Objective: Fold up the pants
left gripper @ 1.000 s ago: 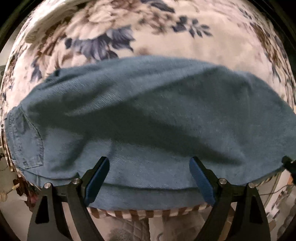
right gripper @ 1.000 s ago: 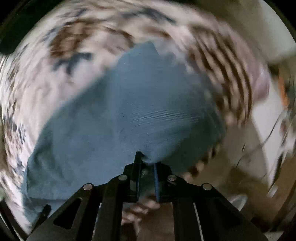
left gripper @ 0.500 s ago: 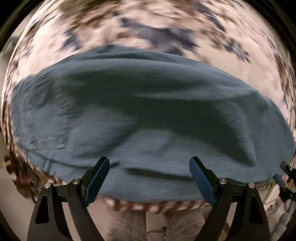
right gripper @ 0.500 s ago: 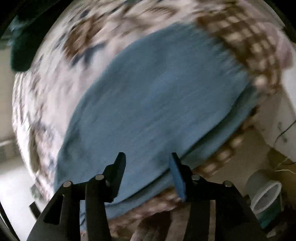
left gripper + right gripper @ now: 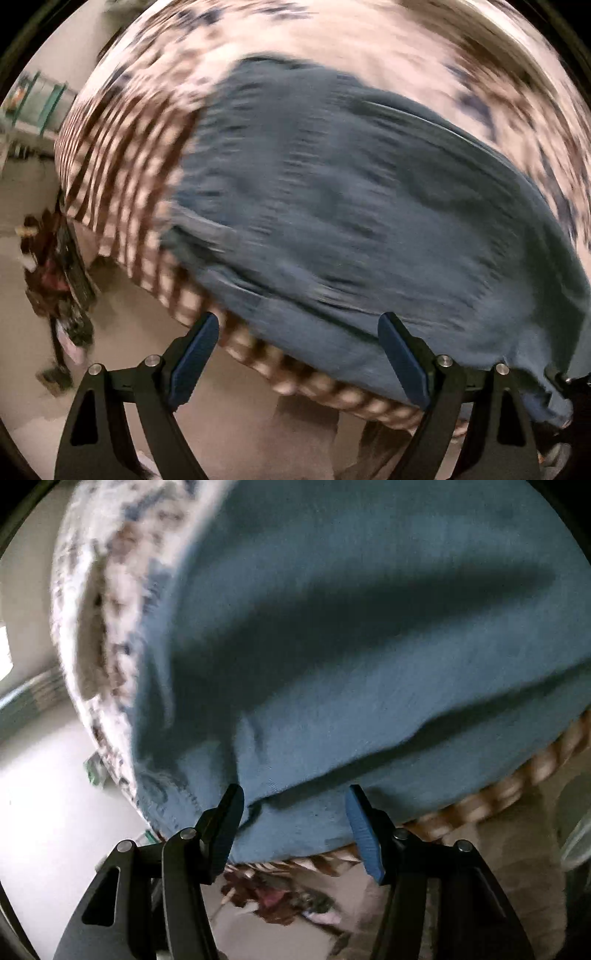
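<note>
While the blue denim pants point(image 5: 351, 221) lie doubled along the floral bed's point(image 5: 369, 48) near edge, the right tool point(image 5: 293, 819), just opened, has released them; the left tool point(image 5: 299, 354) hangs apart, empty.

Left tongs point(image 5: 299, 354) wide, right tongs point(image 5: 293, 823) just opening

Blue pants on the bed

The pants point(image 5: 362, 206) are blue denim, lying flat and folded over on a floral bedspread point(image 5: 369, 40), their near edge hanging slightly past the bed's checked edge point(image 5: 122, 177); creases and shadows cross the cloth.
</note>
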Demonstrator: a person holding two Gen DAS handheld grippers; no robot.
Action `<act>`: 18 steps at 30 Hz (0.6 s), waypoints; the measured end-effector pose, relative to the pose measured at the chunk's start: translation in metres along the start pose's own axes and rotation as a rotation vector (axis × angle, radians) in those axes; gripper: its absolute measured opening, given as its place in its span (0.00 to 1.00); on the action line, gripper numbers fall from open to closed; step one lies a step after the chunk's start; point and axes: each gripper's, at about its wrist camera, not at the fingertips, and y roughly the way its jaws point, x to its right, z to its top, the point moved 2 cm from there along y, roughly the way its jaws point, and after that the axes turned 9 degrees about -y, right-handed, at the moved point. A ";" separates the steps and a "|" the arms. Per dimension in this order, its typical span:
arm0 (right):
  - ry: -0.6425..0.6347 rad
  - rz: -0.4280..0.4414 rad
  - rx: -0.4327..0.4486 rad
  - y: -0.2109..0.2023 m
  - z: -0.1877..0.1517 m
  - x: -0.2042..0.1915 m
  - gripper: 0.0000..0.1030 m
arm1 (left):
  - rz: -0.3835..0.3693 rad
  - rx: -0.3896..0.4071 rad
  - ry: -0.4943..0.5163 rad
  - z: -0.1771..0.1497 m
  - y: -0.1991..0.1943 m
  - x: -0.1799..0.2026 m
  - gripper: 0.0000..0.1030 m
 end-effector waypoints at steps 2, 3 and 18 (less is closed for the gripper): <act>0.058 0.023 0.018 0.012 -0.005 0.003 0.58 | -0.053 -0.037 -0.065 -0.009 0.007 -0.024 0.85; 0.081 0.024 0.043 0.019 -0.004 0.001 0.58 | -0.092 -0.074 -0.116 0.000 0.018 -0.038 0.85; -0.016 -0.078 0.244 0.002 -0.031 -0.011 0.05 | -0.267 -0.015 -0.222 0.021 0.056 -0.169 0.46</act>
